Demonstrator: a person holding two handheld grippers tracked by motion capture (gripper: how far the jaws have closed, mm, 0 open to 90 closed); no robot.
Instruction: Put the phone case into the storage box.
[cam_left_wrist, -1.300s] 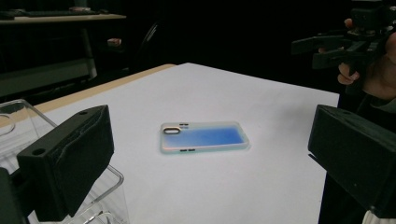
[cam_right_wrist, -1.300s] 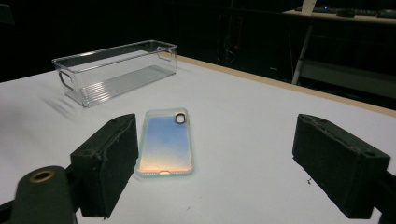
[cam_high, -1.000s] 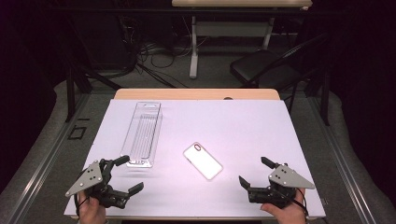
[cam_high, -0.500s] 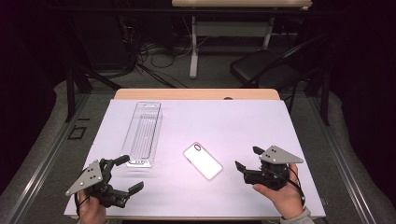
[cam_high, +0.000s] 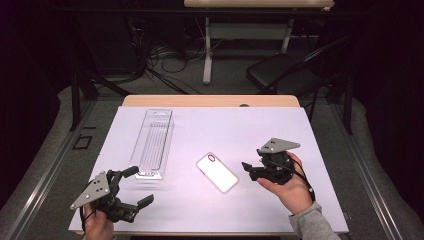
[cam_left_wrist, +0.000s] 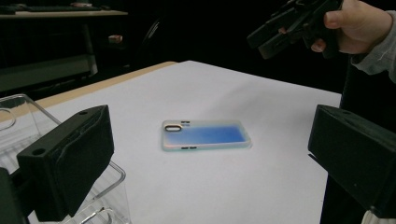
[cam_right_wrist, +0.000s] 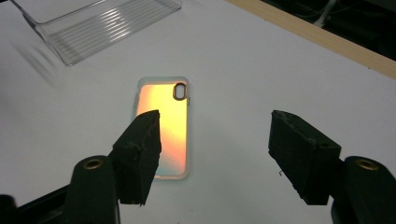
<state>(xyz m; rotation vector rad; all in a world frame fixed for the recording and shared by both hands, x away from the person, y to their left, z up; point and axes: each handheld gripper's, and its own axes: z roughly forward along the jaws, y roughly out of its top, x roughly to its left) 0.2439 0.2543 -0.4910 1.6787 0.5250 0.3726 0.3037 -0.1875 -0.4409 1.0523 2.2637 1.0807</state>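
Right claw (cam_high: 248, 170) nearer phone case (cam_high: 217, 172) than before, jaws just closing, empty

We look down over the bench (cam_high: 300, 125) from its near edge; each claw camera sits low and close, sharing the phone case (cam_high: 217, 172).

Glossy iridescent phone case (cam_right_wrist: 163, 126); clear ribbed plastic tray (cam_high: 152, 142); matt white table (cam_high: 280, 135).
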